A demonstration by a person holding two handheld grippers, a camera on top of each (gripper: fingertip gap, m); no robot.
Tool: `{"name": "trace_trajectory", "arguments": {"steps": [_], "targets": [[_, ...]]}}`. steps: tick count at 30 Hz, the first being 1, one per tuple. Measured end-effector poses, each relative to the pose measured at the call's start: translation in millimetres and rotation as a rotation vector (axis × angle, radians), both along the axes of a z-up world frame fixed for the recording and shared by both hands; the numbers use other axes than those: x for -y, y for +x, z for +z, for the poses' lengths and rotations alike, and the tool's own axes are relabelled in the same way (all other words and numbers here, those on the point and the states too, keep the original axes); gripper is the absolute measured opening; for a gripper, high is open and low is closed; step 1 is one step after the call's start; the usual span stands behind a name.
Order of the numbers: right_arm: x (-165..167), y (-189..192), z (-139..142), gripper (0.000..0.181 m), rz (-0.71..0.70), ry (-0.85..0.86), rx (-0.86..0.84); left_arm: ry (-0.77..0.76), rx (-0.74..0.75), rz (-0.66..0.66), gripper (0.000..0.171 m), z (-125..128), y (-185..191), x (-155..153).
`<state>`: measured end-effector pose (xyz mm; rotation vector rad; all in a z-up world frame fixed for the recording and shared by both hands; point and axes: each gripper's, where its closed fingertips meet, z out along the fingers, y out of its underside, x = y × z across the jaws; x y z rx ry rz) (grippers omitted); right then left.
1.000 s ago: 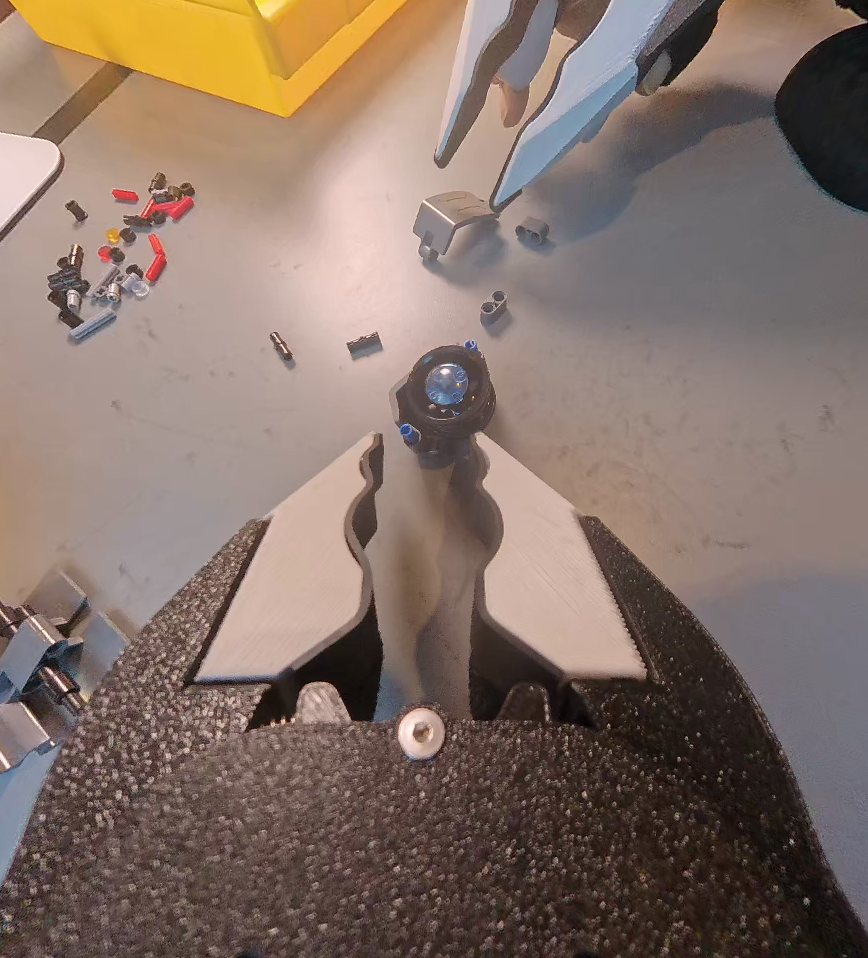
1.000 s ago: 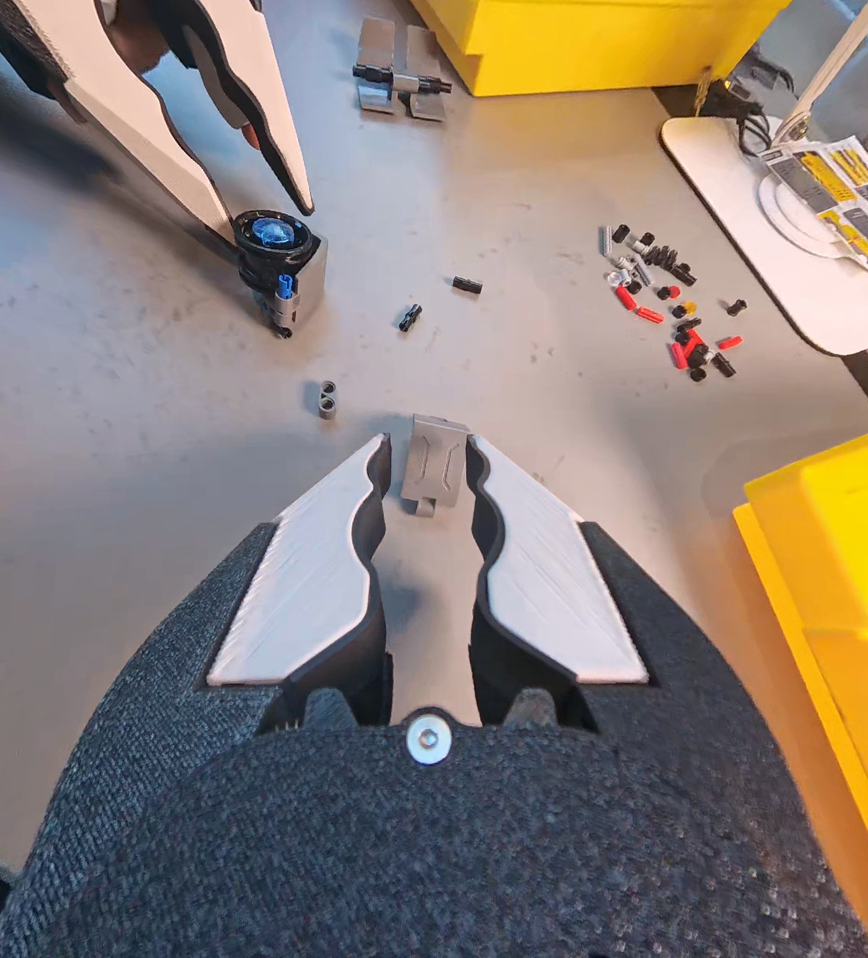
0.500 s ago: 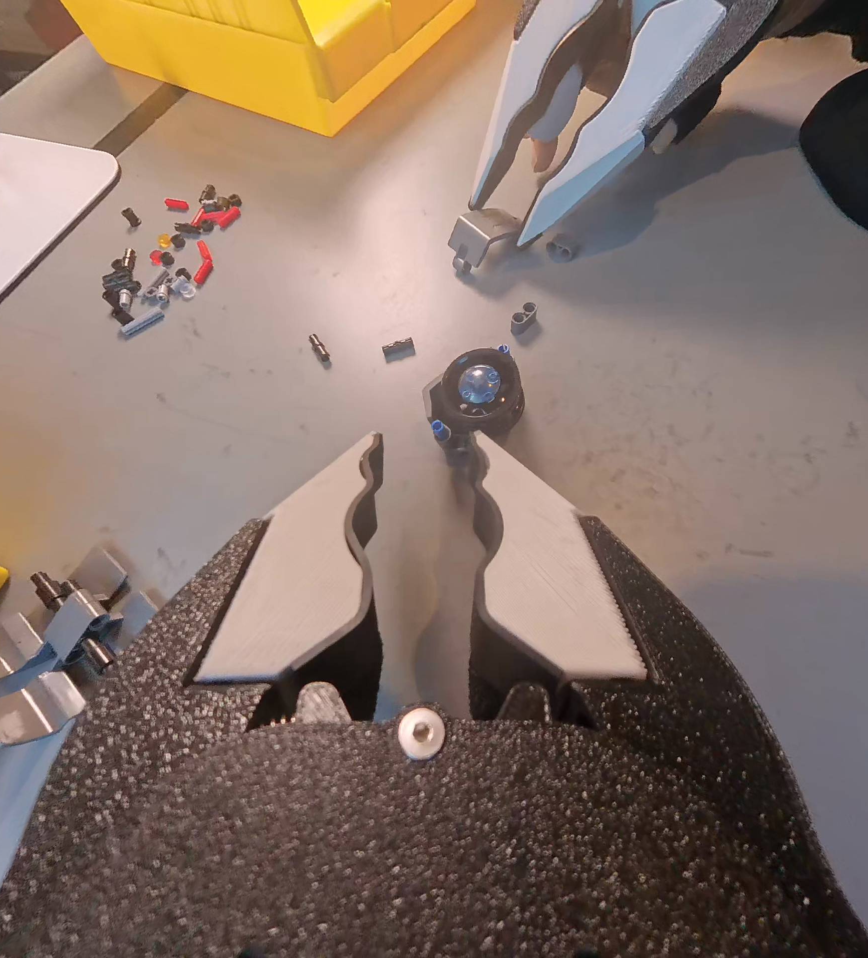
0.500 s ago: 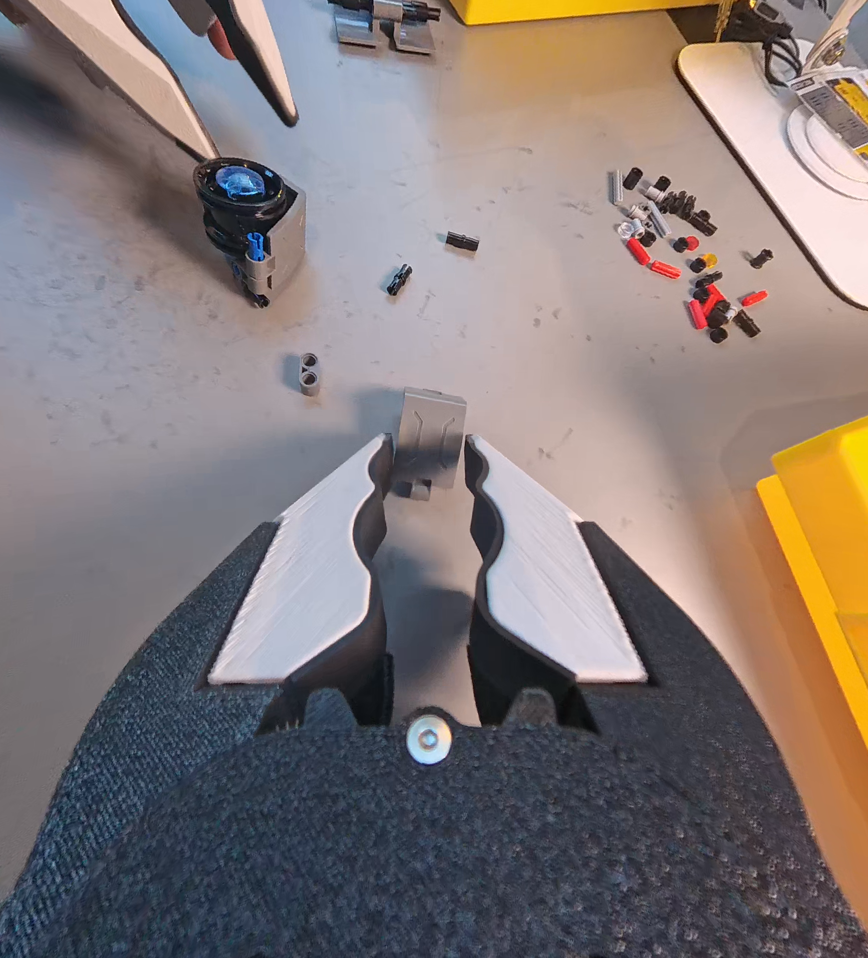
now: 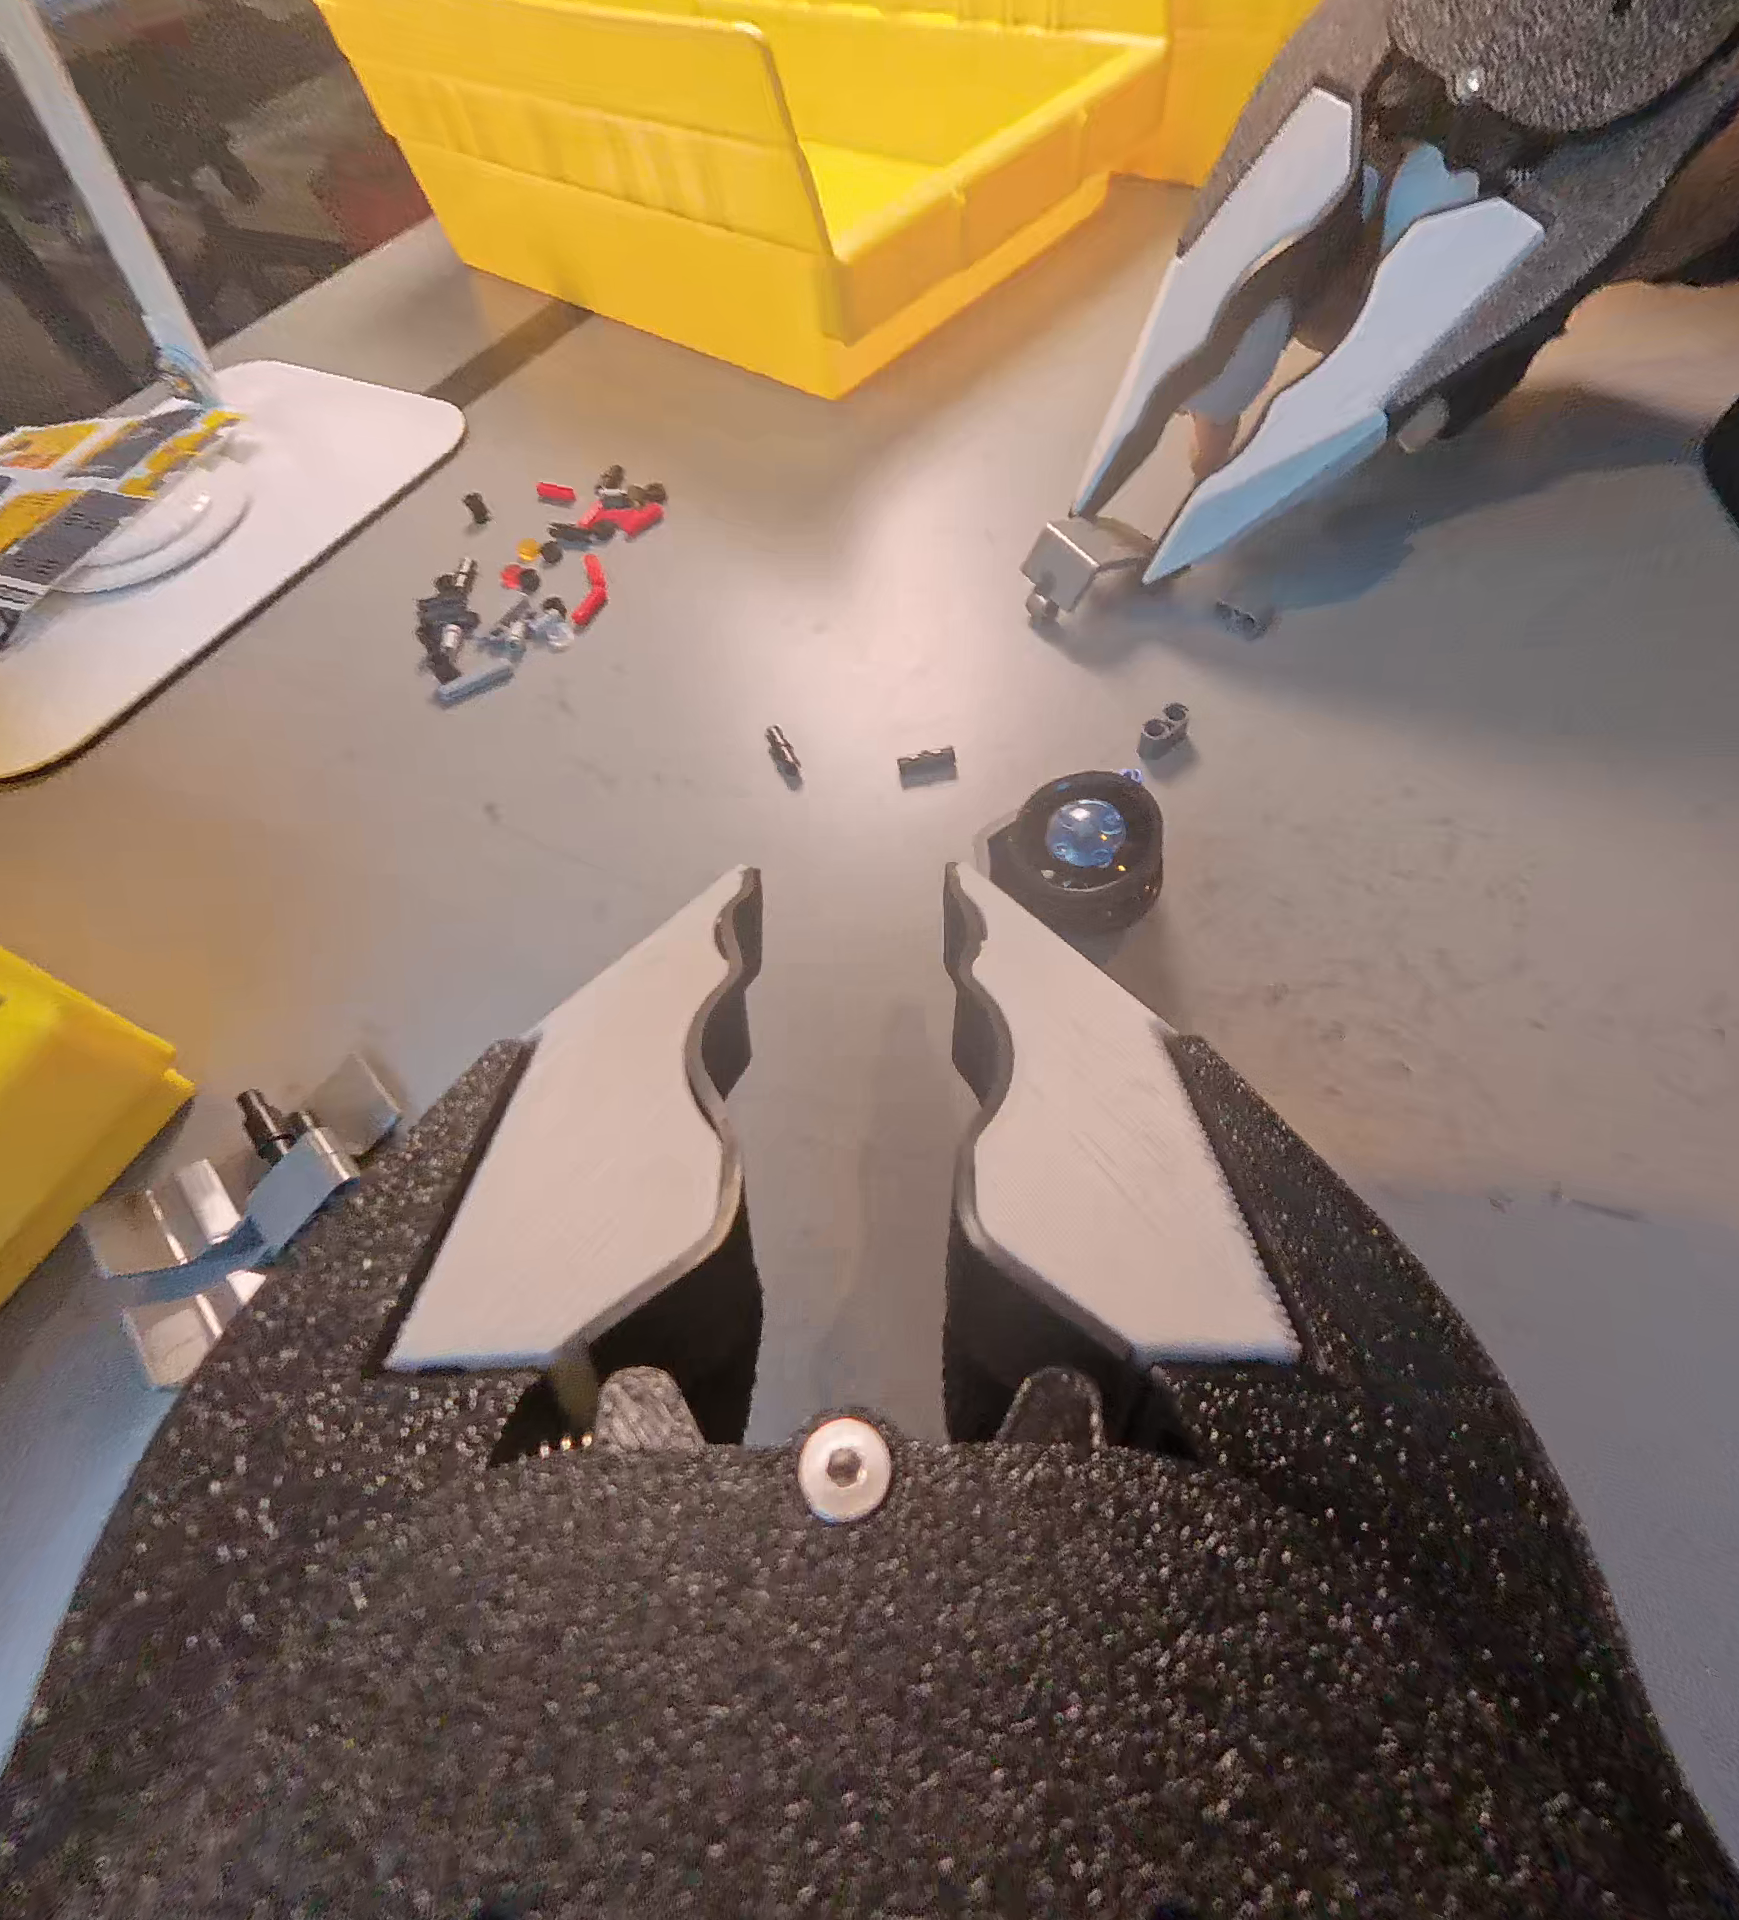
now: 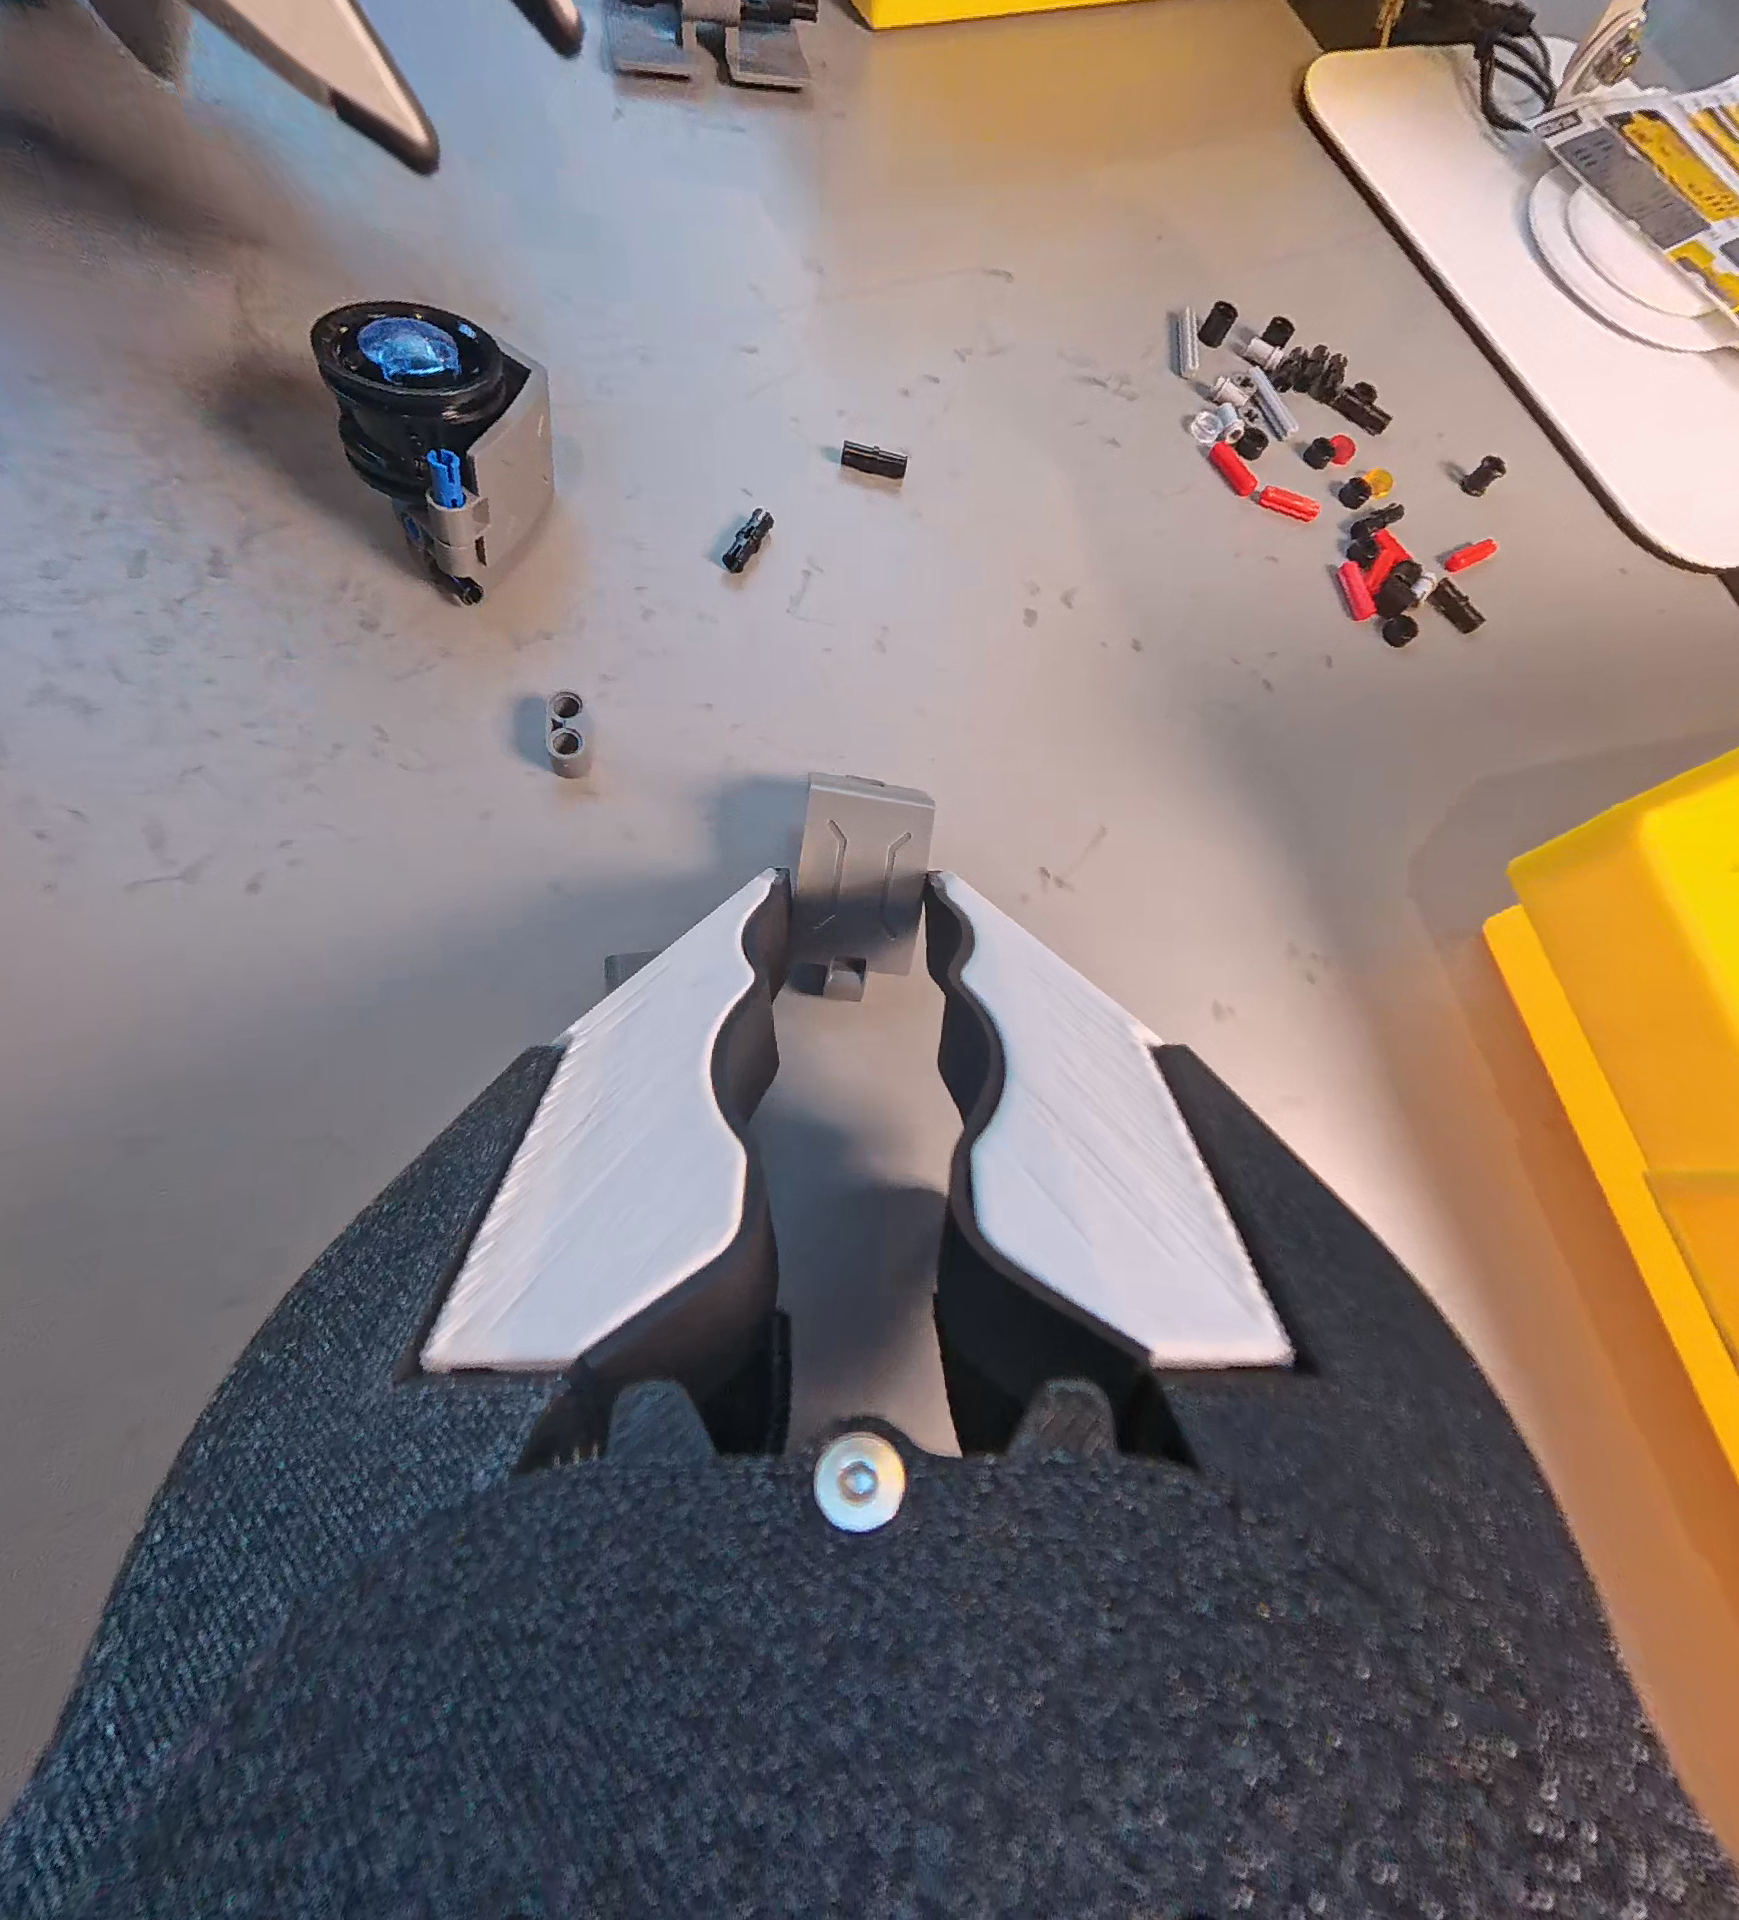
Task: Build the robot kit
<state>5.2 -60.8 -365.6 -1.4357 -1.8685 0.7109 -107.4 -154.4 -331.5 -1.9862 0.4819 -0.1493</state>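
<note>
Grey tabletop point(image 5: 1467, 1039) fills my left wrist view: my left gripper point(image 5: 852, 894) hangs released and empty, its right tip just beside the black wheel assembly point(image 5: 1088, 847), which stands alone. Loose pins point(image 5: 532, 582) lie well apart.

In my right wrist view, my right gripper point(image 6: 852, 883) is clenched on the grey curved panel point(image 6: 865, 873), low over the table. The two-hole connector point(image 6: 566, 732) lies near it. Panel and assembly remain unjoined.
</note>
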Motion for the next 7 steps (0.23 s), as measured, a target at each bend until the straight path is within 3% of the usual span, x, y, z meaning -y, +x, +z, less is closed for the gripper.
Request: {"name": "trace_trajectory", "arguments": {"steps": [7], "targets": [[0.2,-0.1,-0.9,0.026,0.003,0.01,0.001,0.089,0.115,0.11,0.039,19.7,-25.4,-5.4]]}}
